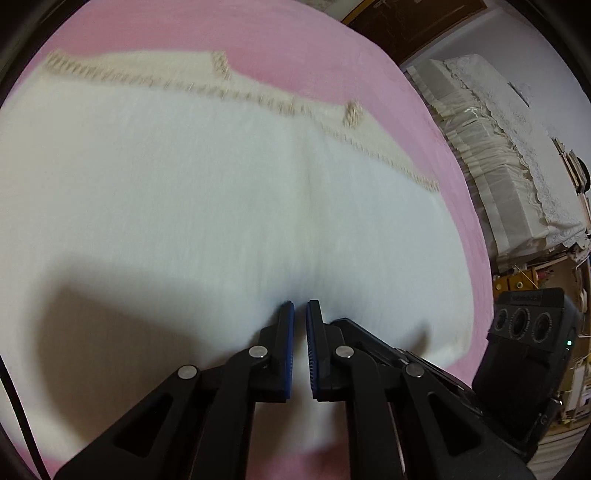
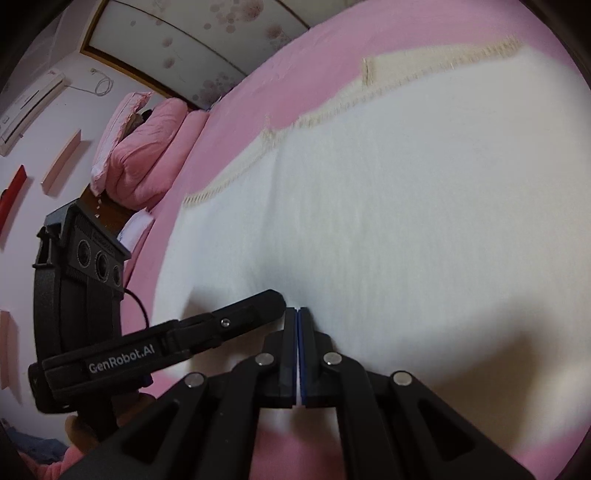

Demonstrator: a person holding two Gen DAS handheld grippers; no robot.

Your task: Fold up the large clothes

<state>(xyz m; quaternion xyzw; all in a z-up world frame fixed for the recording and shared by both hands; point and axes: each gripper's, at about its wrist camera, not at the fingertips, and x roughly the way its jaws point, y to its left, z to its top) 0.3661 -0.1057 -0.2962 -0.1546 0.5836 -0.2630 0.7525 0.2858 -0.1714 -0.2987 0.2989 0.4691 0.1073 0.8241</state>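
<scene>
A large white garment (image 1: 221, 192) of soft, slightly fuzzy knit lies spread flat on a pink bed cover (image 1: 280, 33), and it fills most of both views. Along its far edge runs a cream band (image 1: 155, 79) with a coarse, ladder-like stitch pattern, and this band steps around two corners. The left gripper (image 1: 300, 308) is black with blue ribbed pads; its jaws stand a little apart, with a narrow gap, and white cloth shows between them, but I cannot tell if they really pinch it. The right gripper (image 2: 297, 312) has its jaws pressed together on a thin white fold of the garment near its close edge. In the right wrist view the left gripper comes in from the side, just beside the right one. Pink pillows (image 2: 136, 155) are piled at the head of the bed. A pleated cream cloth with lace trim (image 1: 498, 155) covers furniture beside the bed.
</scene>
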